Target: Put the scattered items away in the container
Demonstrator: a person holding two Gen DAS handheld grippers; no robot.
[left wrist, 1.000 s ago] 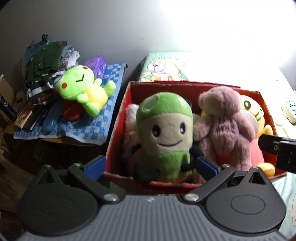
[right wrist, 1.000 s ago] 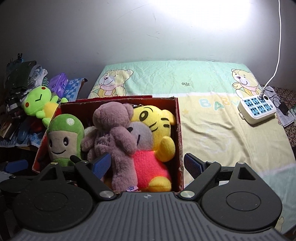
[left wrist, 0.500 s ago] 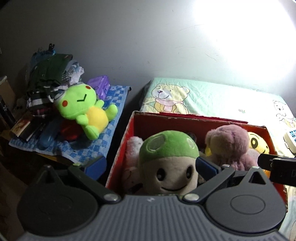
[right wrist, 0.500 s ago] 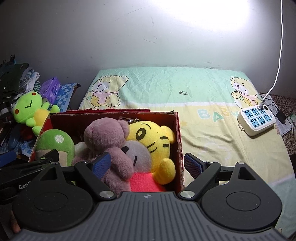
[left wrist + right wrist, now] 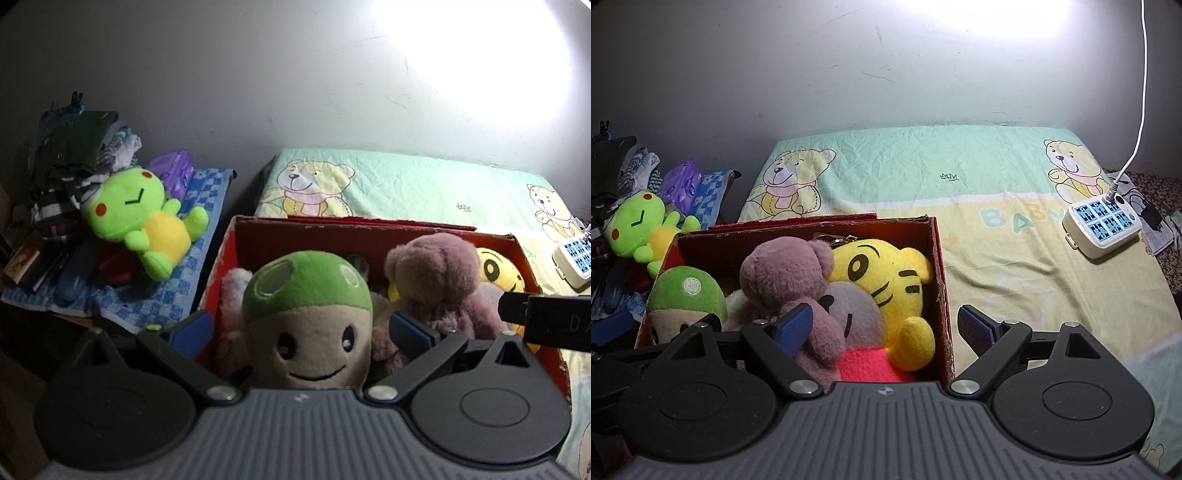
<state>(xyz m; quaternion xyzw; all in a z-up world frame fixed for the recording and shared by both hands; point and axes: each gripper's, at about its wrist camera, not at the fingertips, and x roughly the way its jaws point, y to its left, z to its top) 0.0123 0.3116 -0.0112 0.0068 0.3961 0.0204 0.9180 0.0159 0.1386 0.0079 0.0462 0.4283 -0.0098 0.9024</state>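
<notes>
A red cardboard box (image 5: 369, 230) (image 5: 940, 266) sits on the bed and holds several plush toys: a green-capped mushroom doll (image 5: 308, 317) (image 5: 685, 295), a mauve bear (image 5: 439, 273) (image 5: 783, 277), a yellow tiger (image 5: 882, 273) (image 5: 498, 271) and a pale pink toy (image 5: 231, 295). My left gripper (image 5: 301, 330) is open and empty, its jaws on either side of the mushroom doll's head. My right gripper (image 5: 884, 328) is open and empty over the box's right end. A green frog plush (image 5: 142, 218) (image 5: 641, 229) lies outside the box on a blue checked cloth.
The blue checked cloth (image 5: 199, 206) covers a side stand left of the bed, with piled clothes (image 5: 74, 162) and a purple packet (image 5: 173, 171). A white power strip (image 5: 1102, 225) with a cord lies on the bear-print sheet (image 5: 960, 177) at the right. A wall is behind.
Both grippers have drawn back and risen from the box, so the toys sit lower in both views. The mushroom doll stays in the box; both stay open.
</notes>
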